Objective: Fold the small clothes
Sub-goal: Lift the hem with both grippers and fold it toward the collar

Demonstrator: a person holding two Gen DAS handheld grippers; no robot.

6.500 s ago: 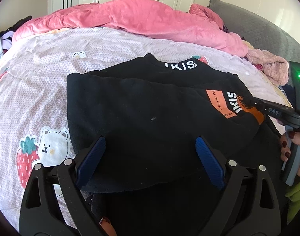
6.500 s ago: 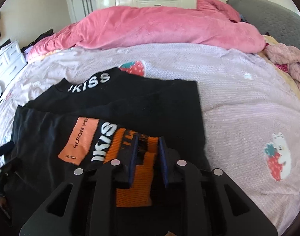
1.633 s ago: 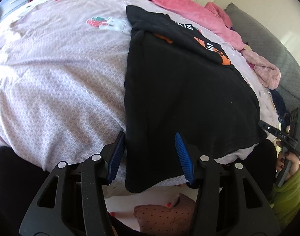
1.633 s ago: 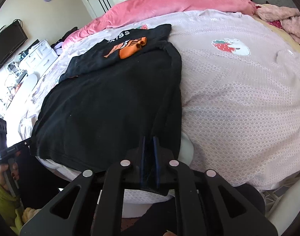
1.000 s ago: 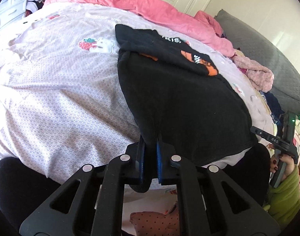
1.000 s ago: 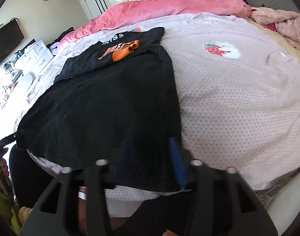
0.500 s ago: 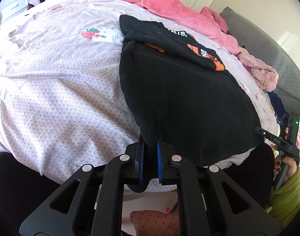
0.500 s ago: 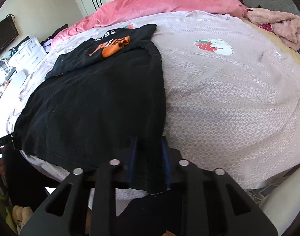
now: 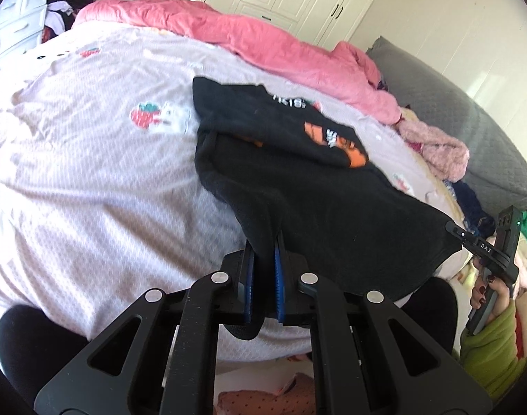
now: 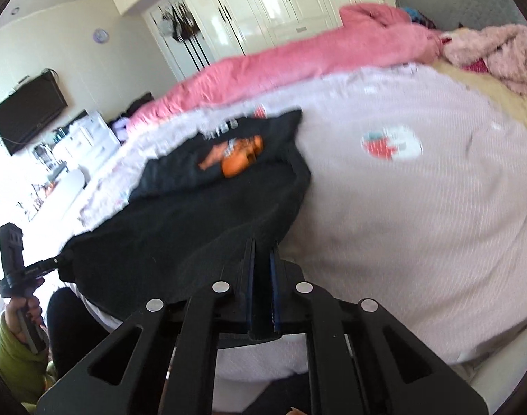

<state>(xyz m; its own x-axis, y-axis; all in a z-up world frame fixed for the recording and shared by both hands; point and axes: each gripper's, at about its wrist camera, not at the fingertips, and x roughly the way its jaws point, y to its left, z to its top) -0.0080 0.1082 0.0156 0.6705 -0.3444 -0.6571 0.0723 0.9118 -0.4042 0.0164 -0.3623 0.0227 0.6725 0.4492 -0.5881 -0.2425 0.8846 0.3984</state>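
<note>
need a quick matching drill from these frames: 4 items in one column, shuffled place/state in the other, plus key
Items:
1. black shirt
2. pink quilt
3. television
4. left tongs

Place or state:
A. heaped along the far side of the bed
B. mounted on the wall
C. shut on a near corner of cloth
D. spread on the sheet, top part already folded over

Pairs: 1-D, 2-A, 3-B, 4-C
</note>
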